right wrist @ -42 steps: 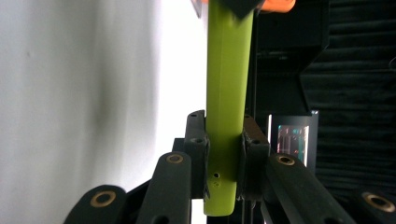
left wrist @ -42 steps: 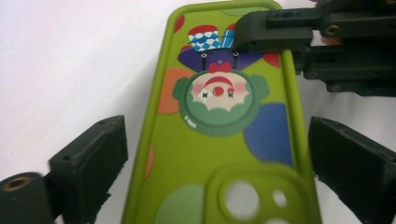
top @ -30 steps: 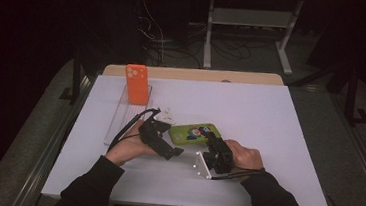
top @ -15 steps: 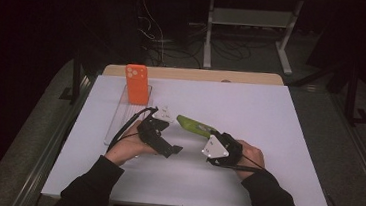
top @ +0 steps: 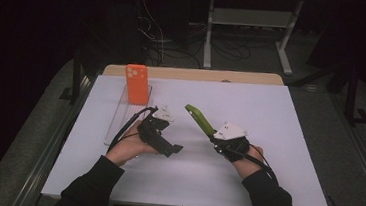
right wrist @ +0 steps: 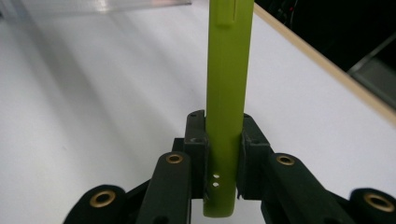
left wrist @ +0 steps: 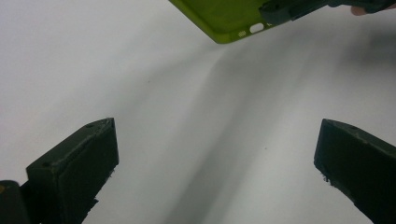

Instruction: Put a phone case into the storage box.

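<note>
A lime-green phone case [top: 198, 118] hangs tilted above the white table [top: 266, 155], its free end pointing up and to the left. My right gripper [top: 214, 136] is shut on its lower end. In the right gripper view the case [right wrist: 229, 84] stands edge-on between the two pads, with my gripper [right wrist: 224, 140] closed tight on it. My left gripper [top: 169, 147] rests to the left of the case, held low over the table, jaws wide apart. In the left gripper view, bare table lies between the jaws of my gripper [left wrist: 217, 135], and the green case [left wrist: 219, 18] shows at the top.
An orange phone case [top: 137, 84] stands upright at the back left on a clear plastic tray [top: 117, 122]. A wooden strip [top: 198, 75] runs along the table's far edge. Dark floor, cables and a metal frame lie beyond it.
The green case lay flat on the table between the hands. My right gripper has lifted it, turned it edge-on and drifted right. The left hand has stayed put.
</note>
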Motion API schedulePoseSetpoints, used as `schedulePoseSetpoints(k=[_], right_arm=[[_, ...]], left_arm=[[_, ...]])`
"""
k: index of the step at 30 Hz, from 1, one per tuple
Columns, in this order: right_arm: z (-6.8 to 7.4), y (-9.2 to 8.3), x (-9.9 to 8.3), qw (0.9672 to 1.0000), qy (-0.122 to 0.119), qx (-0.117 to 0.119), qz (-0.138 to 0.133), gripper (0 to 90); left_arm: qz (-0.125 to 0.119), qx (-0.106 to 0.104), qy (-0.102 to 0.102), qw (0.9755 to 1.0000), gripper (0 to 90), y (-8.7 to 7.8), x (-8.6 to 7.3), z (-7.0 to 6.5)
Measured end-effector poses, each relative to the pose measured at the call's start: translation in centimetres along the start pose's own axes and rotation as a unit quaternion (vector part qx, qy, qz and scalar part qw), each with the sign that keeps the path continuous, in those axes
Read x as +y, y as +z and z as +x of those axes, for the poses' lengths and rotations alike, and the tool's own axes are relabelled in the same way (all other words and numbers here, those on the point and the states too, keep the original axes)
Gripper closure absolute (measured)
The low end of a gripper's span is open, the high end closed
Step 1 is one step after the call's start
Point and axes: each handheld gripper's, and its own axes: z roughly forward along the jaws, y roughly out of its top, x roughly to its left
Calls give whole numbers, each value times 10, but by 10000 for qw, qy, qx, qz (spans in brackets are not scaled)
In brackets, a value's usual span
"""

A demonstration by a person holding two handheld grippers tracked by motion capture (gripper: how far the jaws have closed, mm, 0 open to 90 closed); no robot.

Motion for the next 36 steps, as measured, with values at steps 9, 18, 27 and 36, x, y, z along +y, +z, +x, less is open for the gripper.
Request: schedulePoseSetpoints(k=[9,18,27,36], right_arm=[[-19,-1,-3,9884,1355,665,-162,757],[-22,-3,-5,9809,1773,771,-231,758],[-8,-2,3,9801,1767,804,-413,758],[6,-1,10,9798,1710,915,-483,758]], left_arm=[[-149,23,-182,9997,0,1,0,0],[-509,9,-522,9973,0,-2,8,5],[-1107,-128,-977,9890,0,1,28,6],[-1314,-167,-1146,9845,0,9,43,5]])
